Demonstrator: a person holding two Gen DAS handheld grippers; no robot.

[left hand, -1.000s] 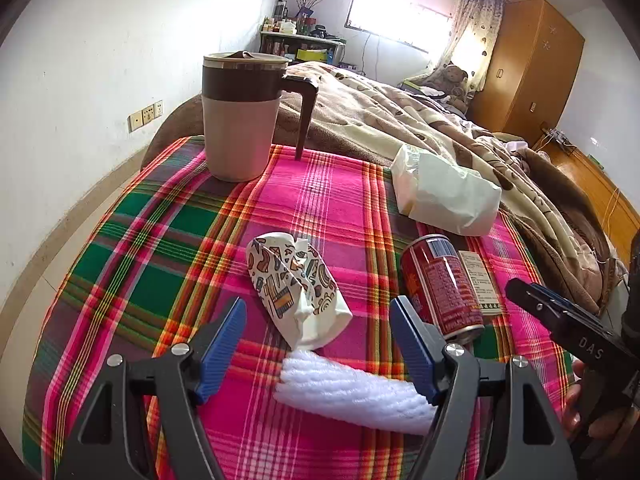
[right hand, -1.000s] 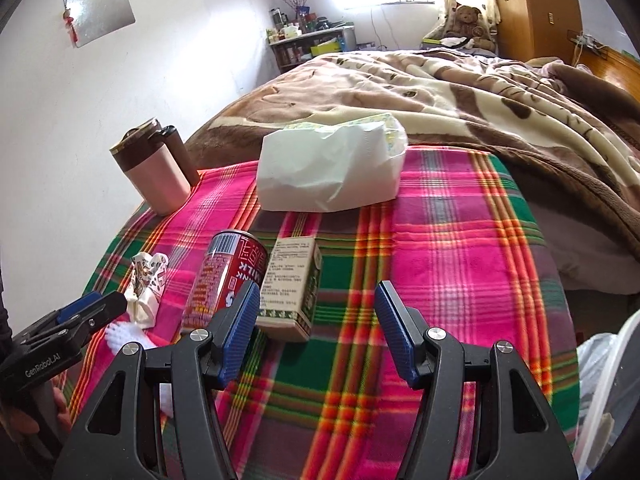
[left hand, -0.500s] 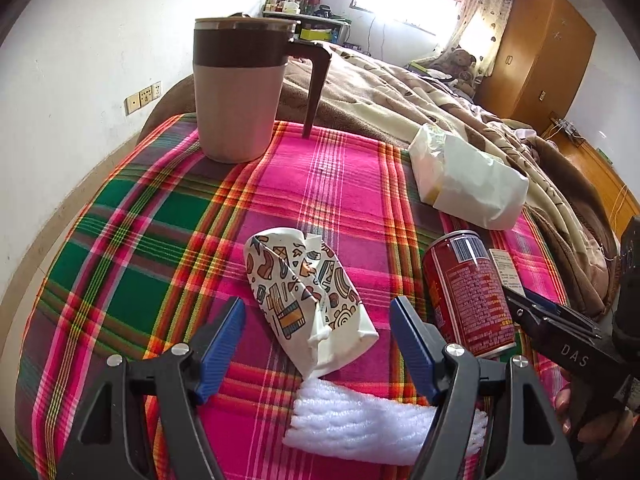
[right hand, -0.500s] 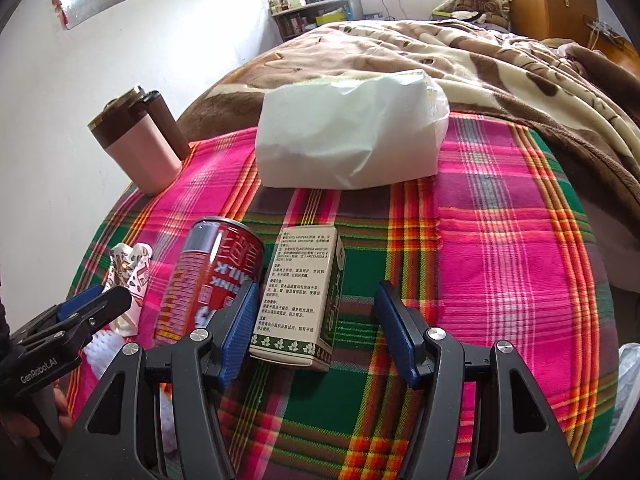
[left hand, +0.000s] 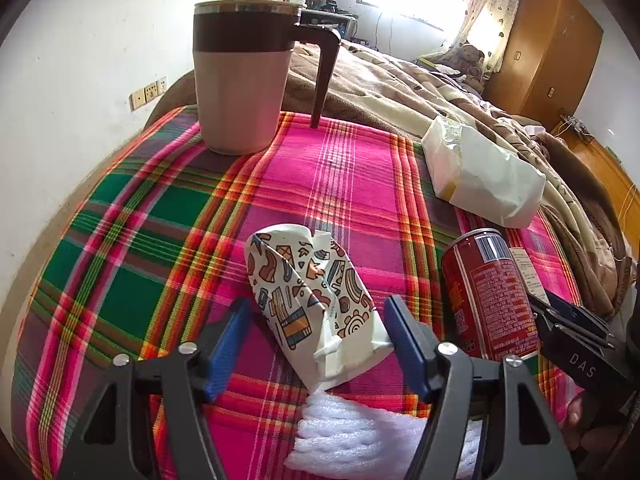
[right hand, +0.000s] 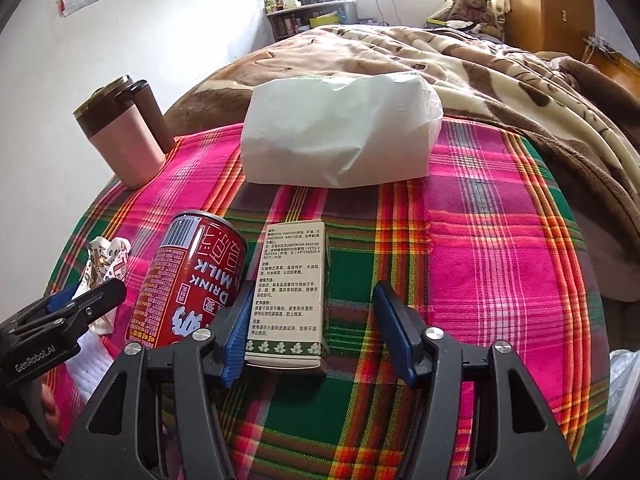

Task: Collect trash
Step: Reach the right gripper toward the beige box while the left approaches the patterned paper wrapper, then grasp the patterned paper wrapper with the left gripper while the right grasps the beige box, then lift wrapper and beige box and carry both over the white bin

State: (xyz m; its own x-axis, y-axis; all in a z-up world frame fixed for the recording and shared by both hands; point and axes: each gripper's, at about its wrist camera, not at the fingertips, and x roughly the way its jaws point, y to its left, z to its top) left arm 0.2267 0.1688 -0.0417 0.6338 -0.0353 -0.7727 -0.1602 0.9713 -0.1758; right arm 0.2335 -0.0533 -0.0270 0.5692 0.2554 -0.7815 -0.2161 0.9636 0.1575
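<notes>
- The red can (right hand: 188,276) lies on its side on the plaid cloth (right hand: 500,248), and I can read "DRINK MILK" upside down among white characters, with a barcode near its rim.
- Just right of the can lies a small carton (right hand: 292,292), cream-faced with dense printed text; "VITIS VINIFERA" and "ARTEMISIA ARGY" are legible, and a green leaf border runs along its near end.
- Right gripper (right hand: 316,332): jaws closing around the carton's near end; the left blue pad sits against its edge, the right pad is apart from it, so no pinch yet.
- Left of the can, a crushed paper cup (left hand: 312,300) with cartoon doodle print, flattened and torn at the rim.
- Left gripper (left hand: 316,336): jaws closing with the paper cup between them; the right pad is at the cup's crumpled base, the left pad has a gap.
- Each gripper shows in the other's view, with "GenRobot.AI" and "DAS" printed on their bodies.
- Nearer than the cup, a white ribbed foam sleeve (left hand: 352,436), soft and netted.
- Beyond the can, a white plastic-wrapped tissue pack (right hand: 340,136), crinkly.
- Far left of the can stands a pink-and-brown lidded mug (left hand: 244,76) with a dark handle.
- Behind it all, a brown fleece blanket (right hand: 500,68) on the bed.
</notes>
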